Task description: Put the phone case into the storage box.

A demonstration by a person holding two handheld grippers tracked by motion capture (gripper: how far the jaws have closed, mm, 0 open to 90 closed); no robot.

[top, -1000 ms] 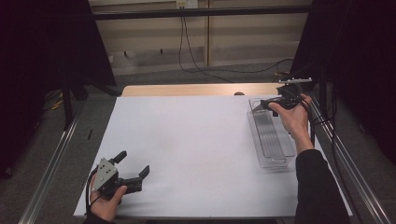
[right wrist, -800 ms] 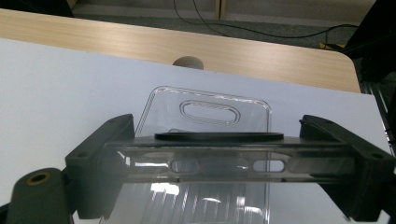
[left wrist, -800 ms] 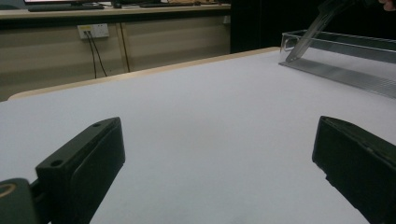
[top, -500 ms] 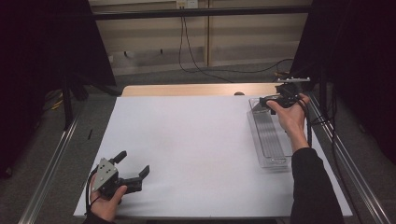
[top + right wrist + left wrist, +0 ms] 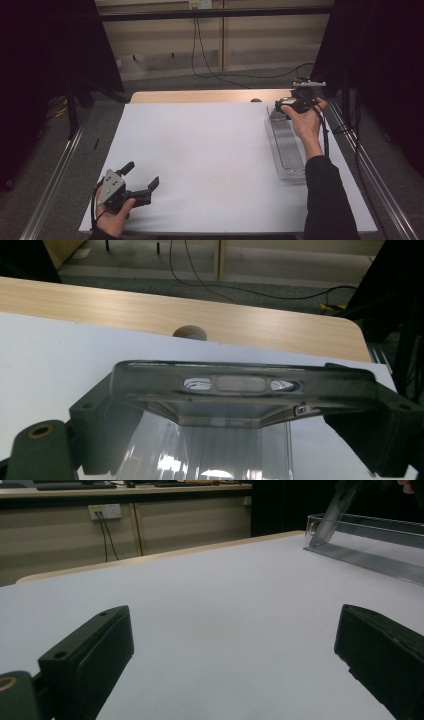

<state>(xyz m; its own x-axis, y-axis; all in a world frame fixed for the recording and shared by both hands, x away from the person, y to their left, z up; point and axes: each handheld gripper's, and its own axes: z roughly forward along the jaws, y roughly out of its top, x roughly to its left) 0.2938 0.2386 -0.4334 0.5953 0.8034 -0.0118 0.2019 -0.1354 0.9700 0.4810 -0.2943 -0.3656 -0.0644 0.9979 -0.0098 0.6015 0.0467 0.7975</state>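
While jaws straddle tray (image 5: 285,145) rim (seemingly), table (image 5: 210,150) spreads.

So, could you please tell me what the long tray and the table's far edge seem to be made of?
Tray: probably clear glossy plastic; the white surface shows through it and its ribbed floor catches highlights. Table edge: wood or wood-look laminate, pale with streaky grain, matte.

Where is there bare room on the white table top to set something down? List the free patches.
The white table top is bare from the left hand-held gripper at the near left corner across to the clear plastic tray along the right edge. It is crowded only at the tray's far end, where the right hand-held gripper grips the rim.
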